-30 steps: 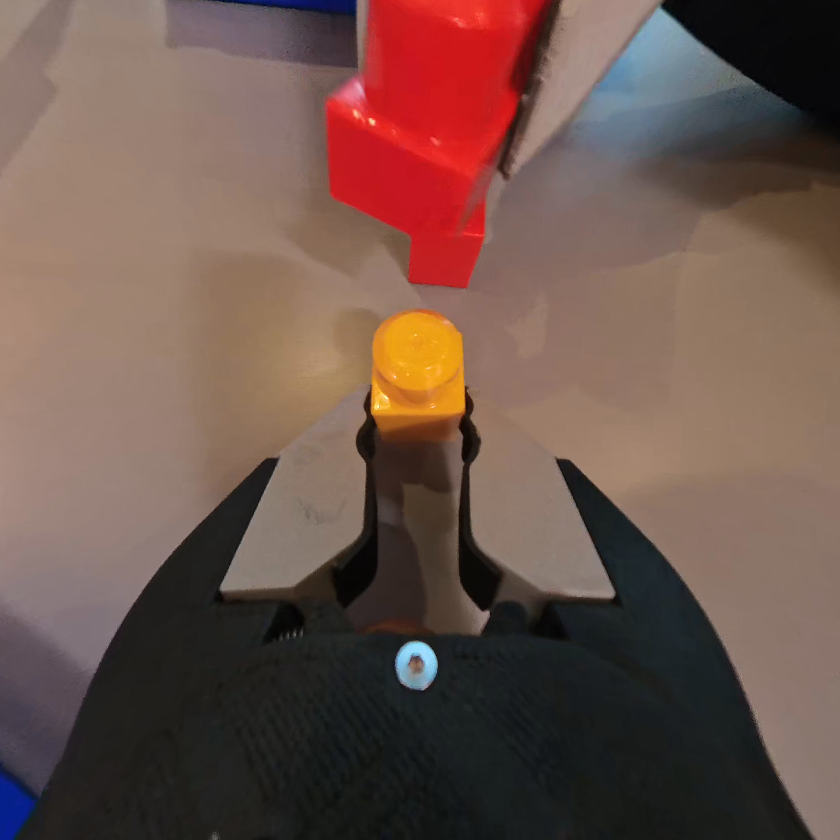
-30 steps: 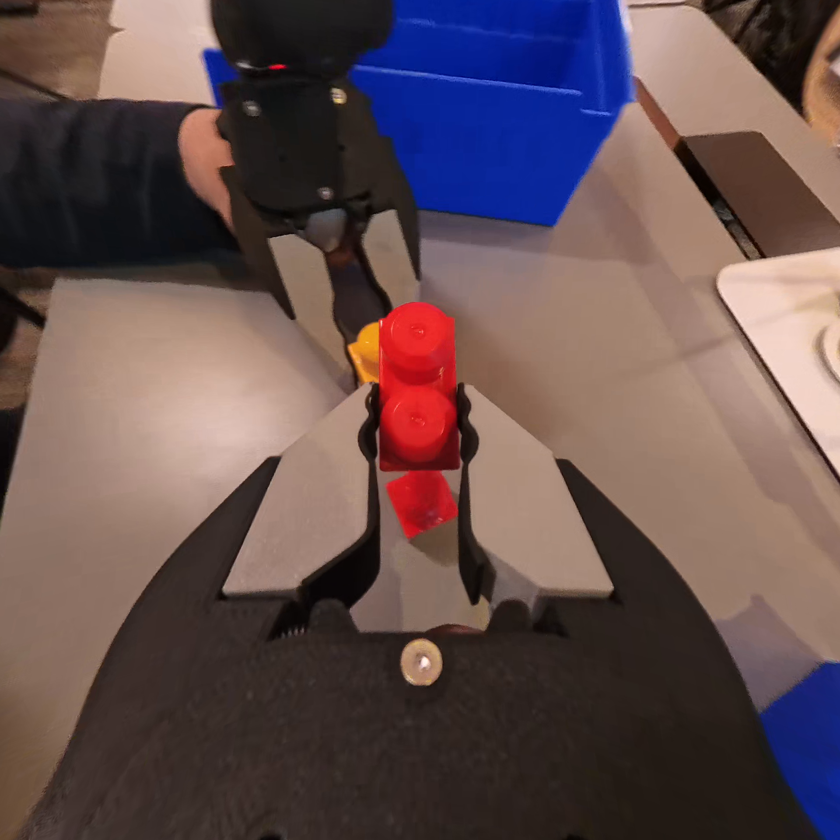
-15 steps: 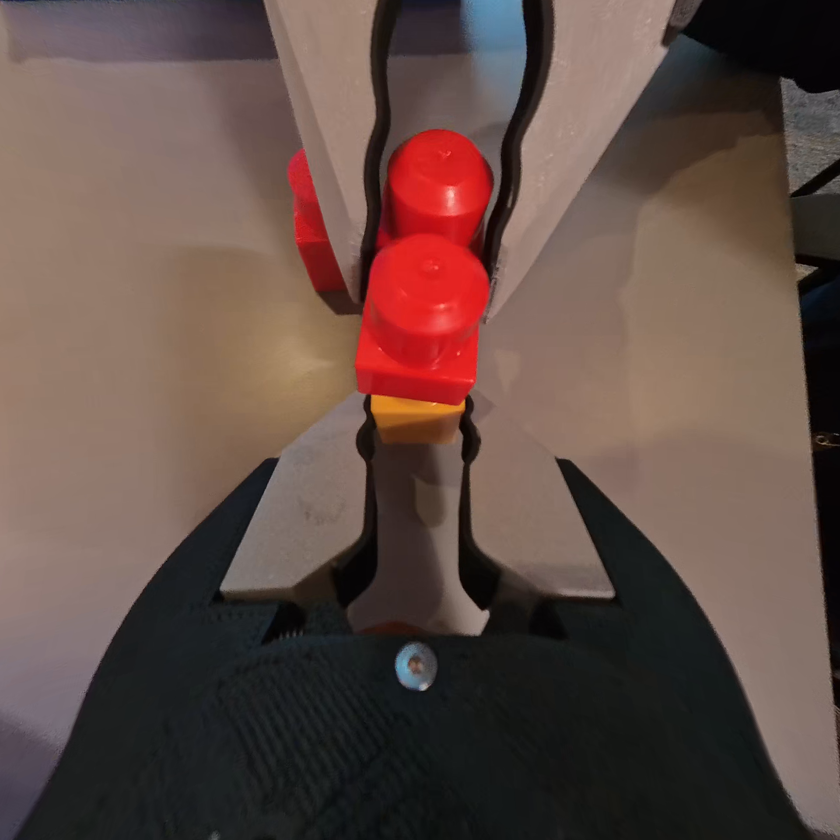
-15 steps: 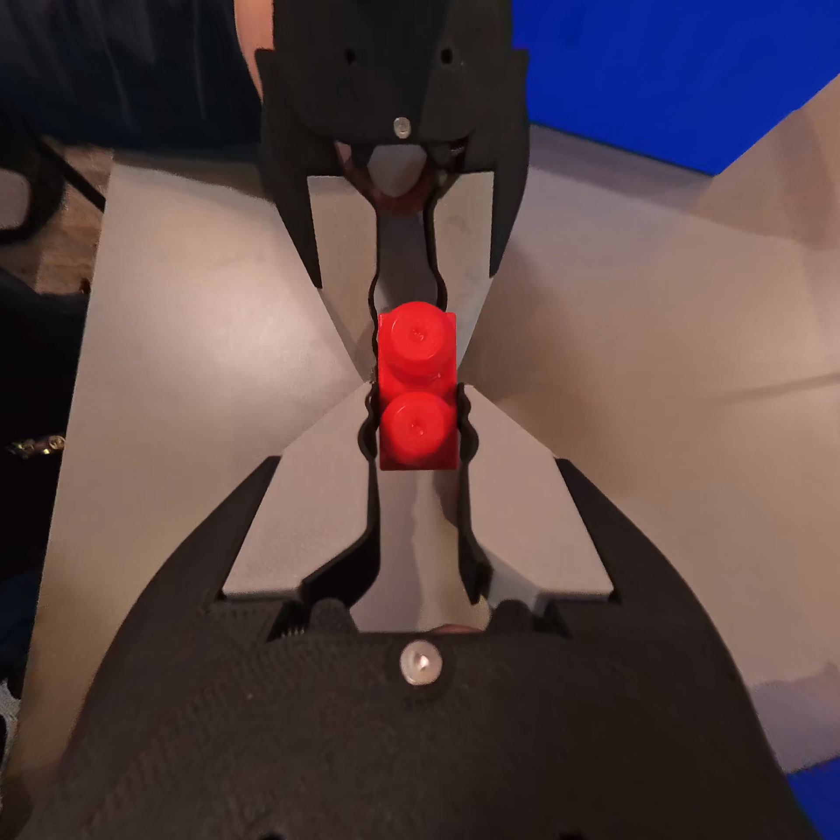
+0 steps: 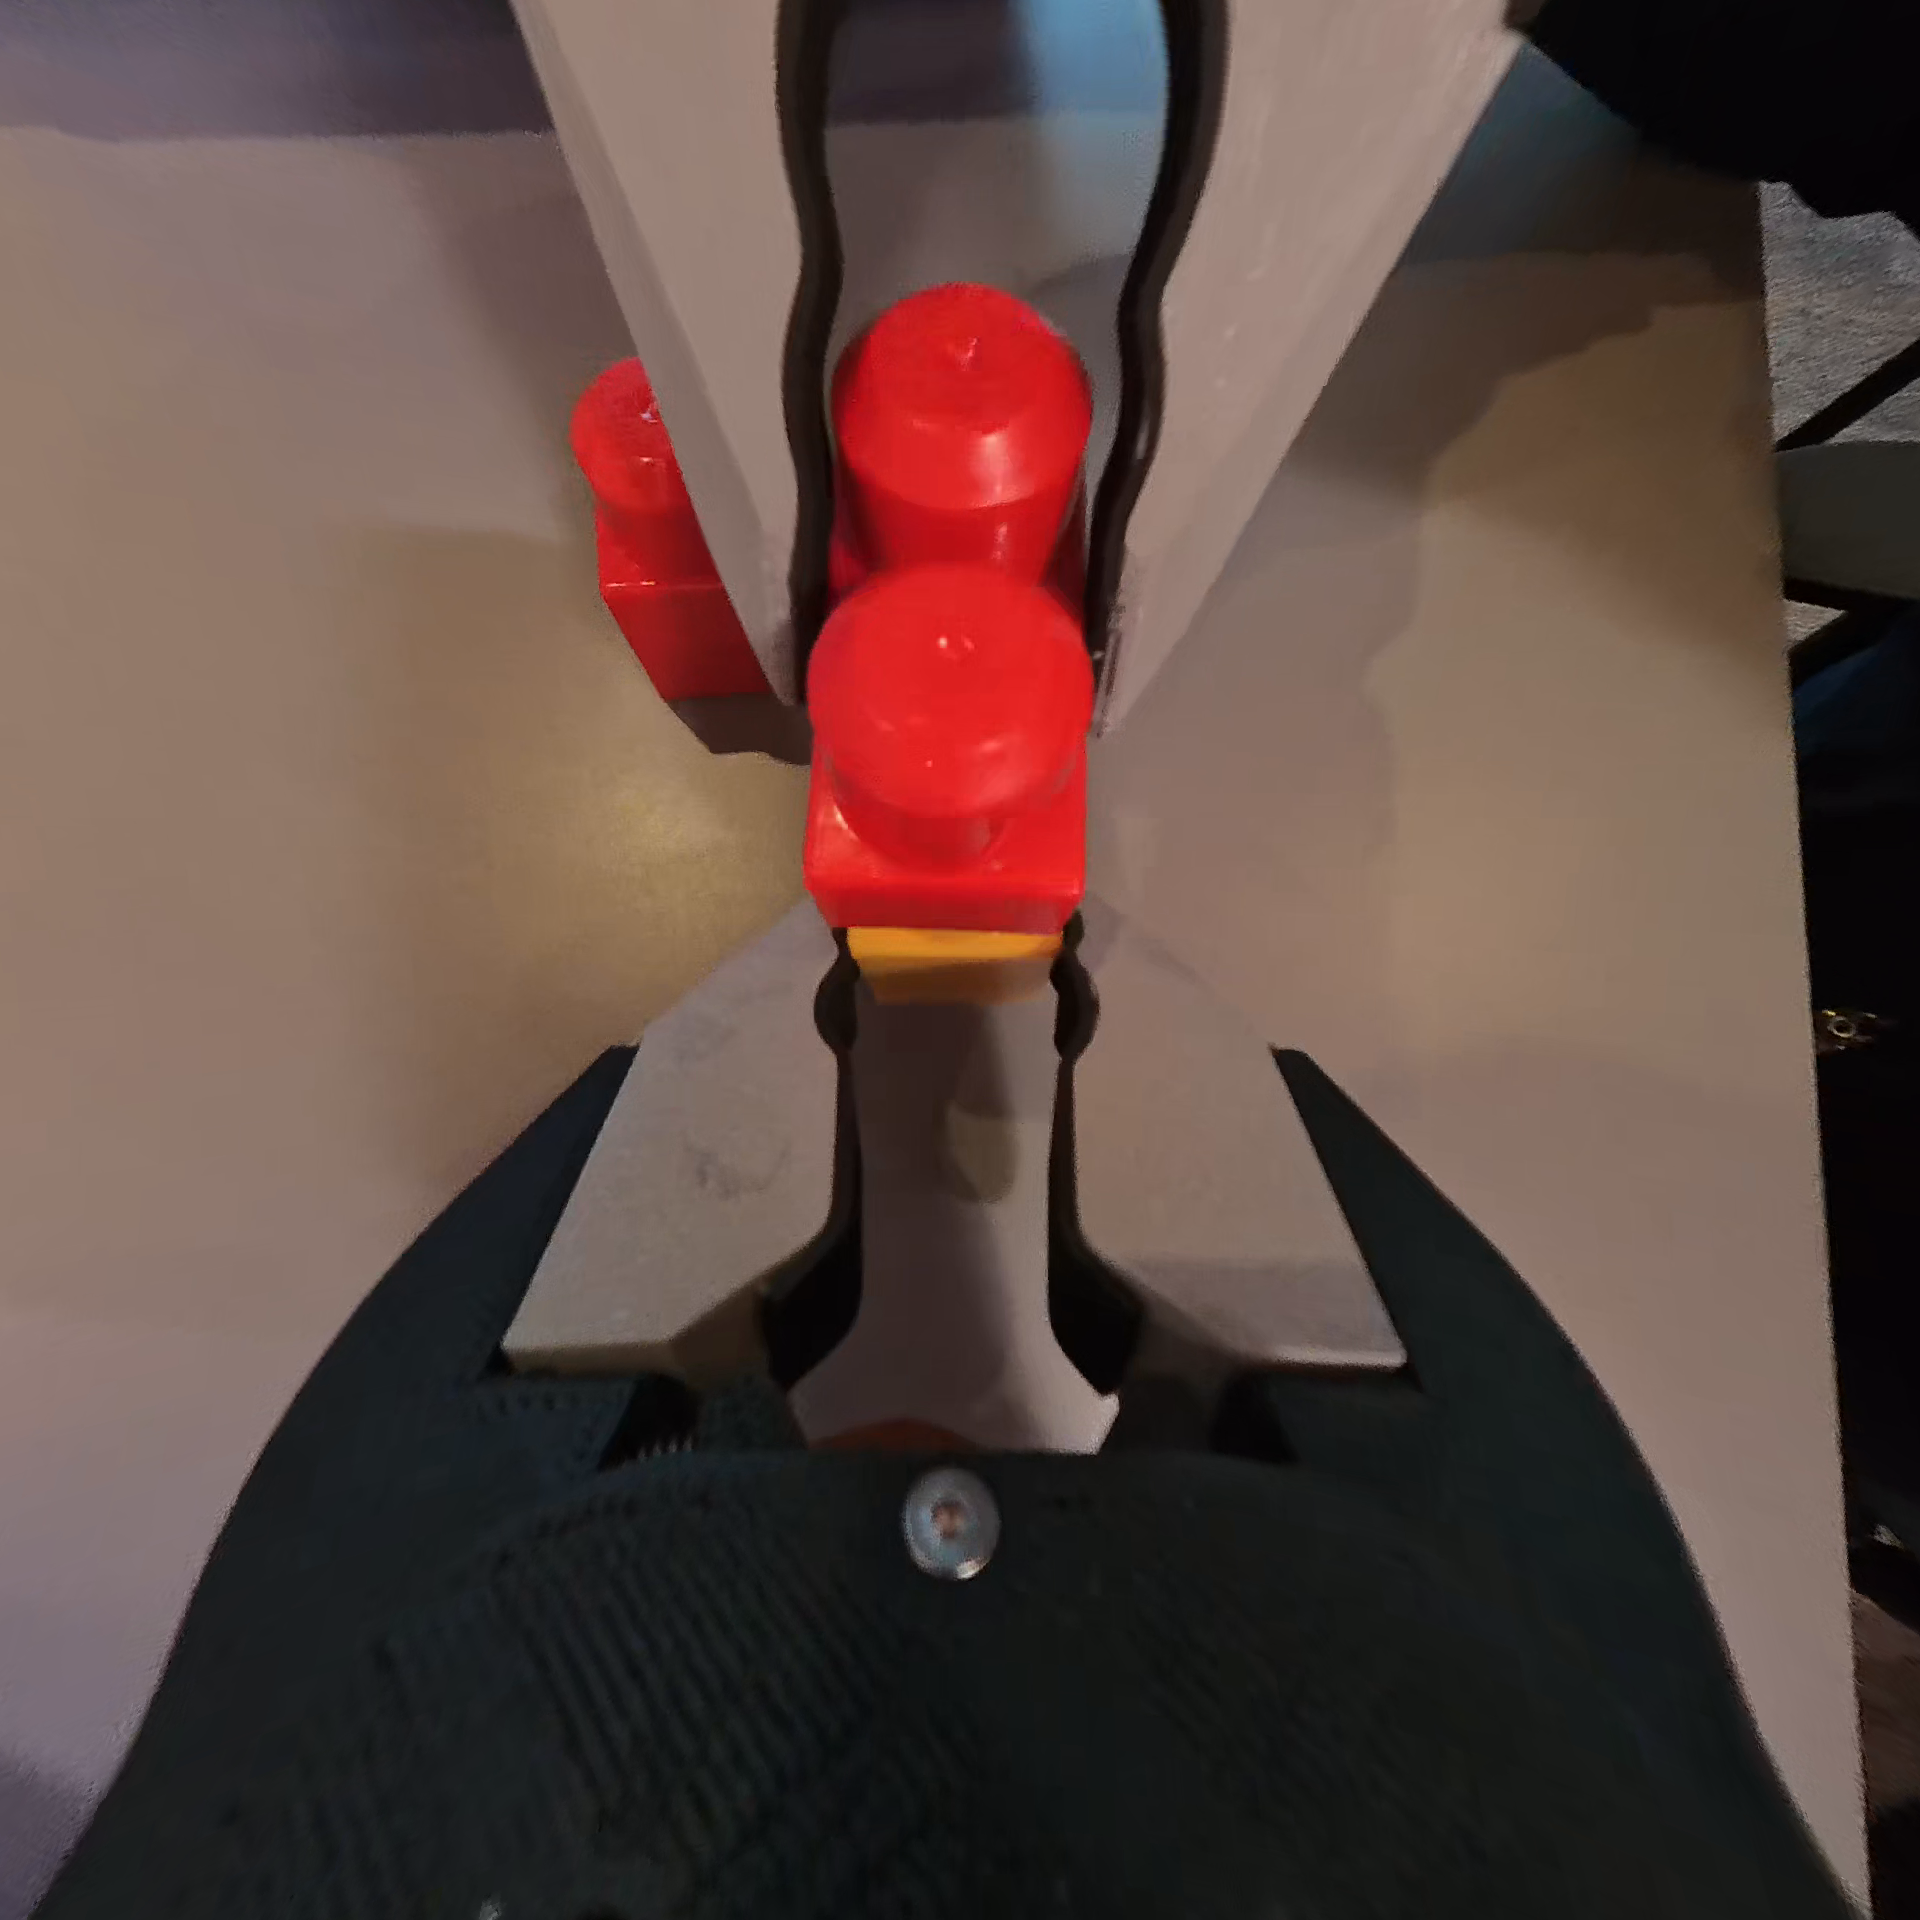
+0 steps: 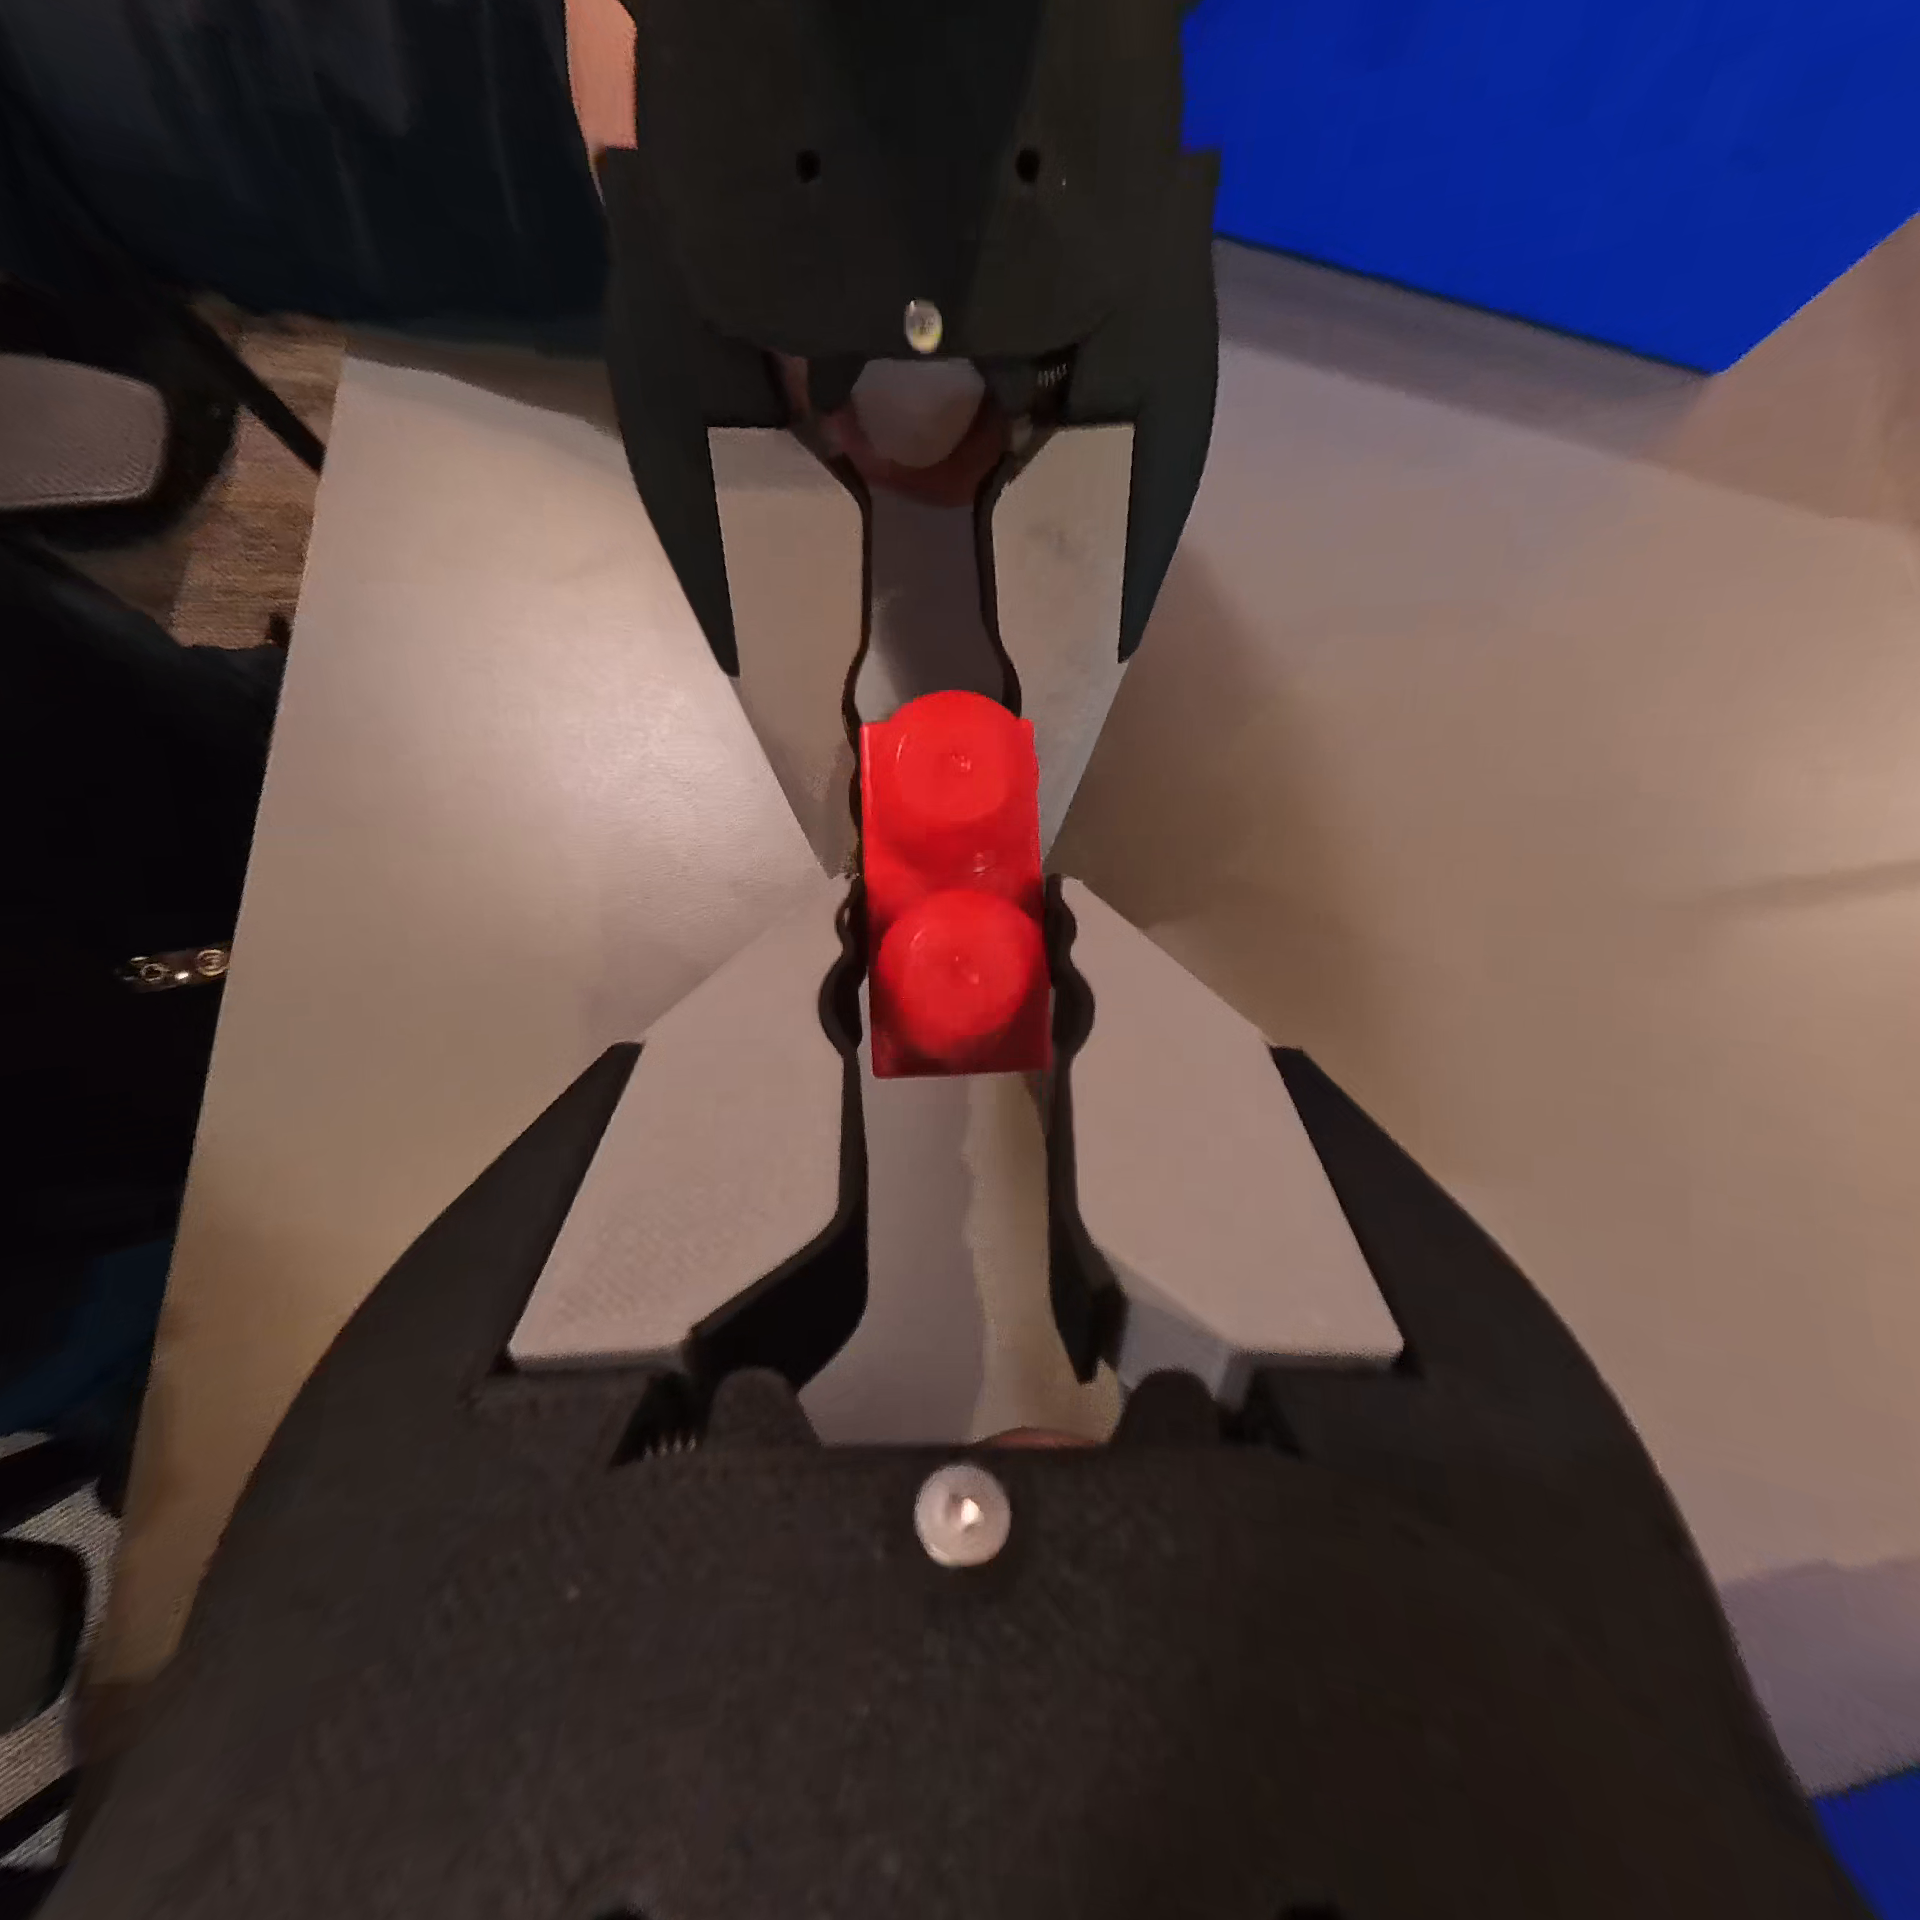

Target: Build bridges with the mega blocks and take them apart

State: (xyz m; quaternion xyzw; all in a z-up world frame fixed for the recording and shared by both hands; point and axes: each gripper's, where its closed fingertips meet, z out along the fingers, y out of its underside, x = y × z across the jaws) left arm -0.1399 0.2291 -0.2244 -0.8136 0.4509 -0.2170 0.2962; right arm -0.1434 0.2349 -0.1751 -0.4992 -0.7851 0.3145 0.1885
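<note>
- Left wrist view: your left gripper (image 5: 954,966) is closed on the orange block (image 5: 951,961), a pad pressed to each side, held clear above the desk (image 5: 312,935).
- Same view: the red two-stud block (image 5: 951,727) sits on top of the orange block, its far end clamped in your right gripper (image 5: 961,582), which reaches in from the top of the frame.
- Same view: a single red block (image 5: 649,561) shows behind the right gripper's finger; whether it is joined to the two-stud block cannot be told.
- Right wrist view: your right gripper (image 6: 954,977) holds the red two-stud block (image 6: 951,883) by its long sides; the left gripper (image 6: 925,790) faces it, and the orange block is hidden beneath. A blue bin (image 6: 1558,156) stands at the back.
- Step in hand, as judged: mating red deck to orange pillar.
- Next move: press the two squarely together, then check the seating before you let go.
</note>
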